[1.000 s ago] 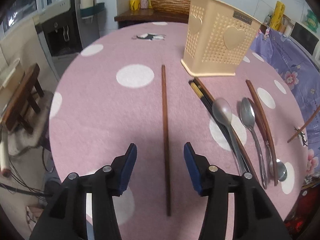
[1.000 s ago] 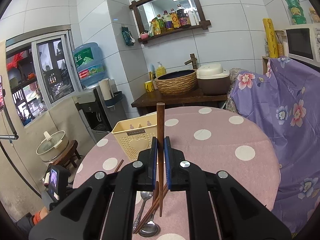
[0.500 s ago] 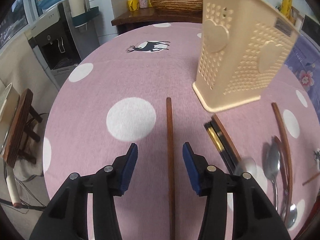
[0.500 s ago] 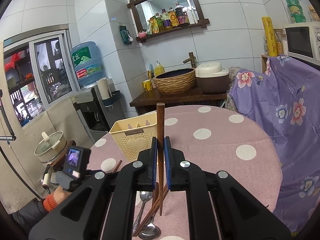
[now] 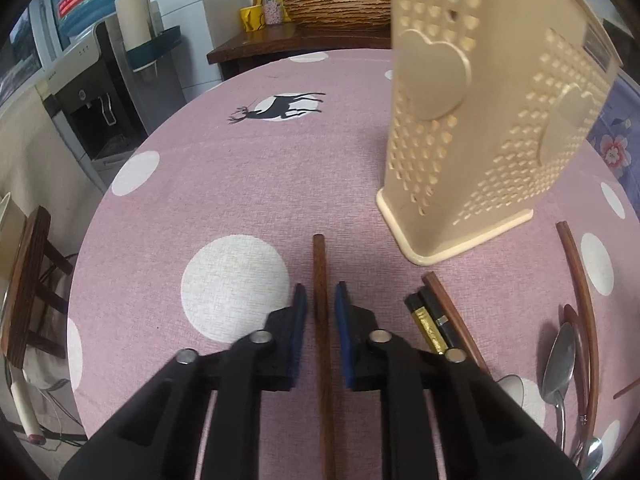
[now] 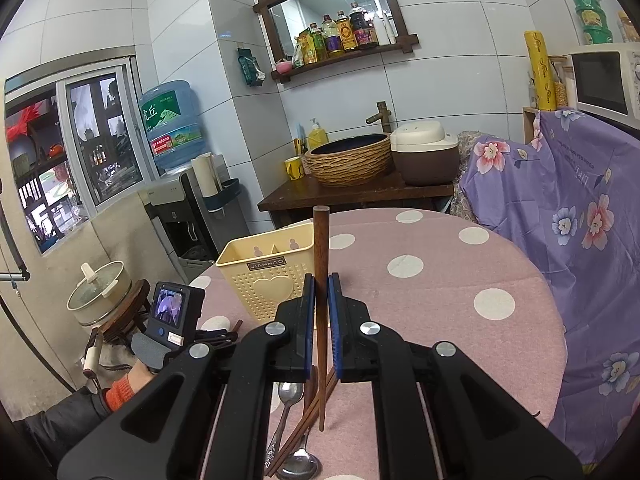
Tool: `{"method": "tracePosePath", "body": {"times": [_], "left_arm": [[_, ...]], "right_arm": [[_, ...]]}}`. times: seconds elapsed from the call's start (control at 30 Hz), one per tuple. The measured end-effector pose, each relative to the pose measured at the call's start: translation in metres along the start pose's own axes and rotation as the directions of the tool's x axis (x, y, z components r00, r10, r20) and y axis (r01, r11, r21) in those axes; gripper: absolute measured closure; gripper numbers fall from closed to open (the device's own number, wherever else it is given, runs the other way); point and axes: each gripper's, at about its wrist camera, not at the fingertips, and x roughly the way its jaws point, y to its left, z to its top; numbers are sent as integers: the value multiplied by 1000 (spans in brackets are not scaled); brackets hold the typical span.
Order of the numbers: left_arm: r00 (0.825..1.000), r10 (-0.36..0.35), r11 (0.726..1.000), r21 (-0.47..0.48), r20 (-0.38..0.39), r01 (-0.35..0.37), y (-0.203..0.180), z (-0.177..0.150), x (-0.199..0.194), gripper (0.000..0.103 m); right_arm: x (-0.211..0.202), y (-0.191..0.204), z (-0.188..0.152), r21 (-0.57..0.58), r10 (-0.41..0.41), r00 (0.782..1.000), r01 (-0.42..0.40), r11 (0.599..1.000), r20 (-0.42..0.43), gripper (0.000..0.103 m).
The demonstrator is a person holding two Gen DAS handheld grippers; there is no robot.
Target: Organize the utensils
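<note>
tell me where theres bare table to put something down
Bare cloth lies left of the chopstick, around the white dot up to the deer print. Crowded: right of it, below the caddy, with chopsticks and spoons.

Matt wooden chopstick point(image 5: 322, 320) — woven pink tablecloth point(image 5: 240, 184), perforated plastic holder point(image 5: 480, 120).

We have bare table point(image 5: 240, 184) left of the chopstick point(image 5: 322, 320). Right of it stand the holder point(image 5: 480, 120) and black chopsticks point(image 5: 436, 320).
</note>
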Motion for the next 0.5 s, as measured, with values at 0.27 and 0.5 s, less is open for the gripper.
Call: {"method": "tracePosePath", "body": {"times": [0.27,0.5], "left_arm": [[1000,3,1000,-13,7,-3,0,-1,-2,95],[996,-61,995,-75,61,66,13,-4,-24,95]], "right_arm": [[0,2,0,0,0,1000,0,1000,1,95],[-4,5,-1,-11,4,1000,-4,1000,10,95]]}}
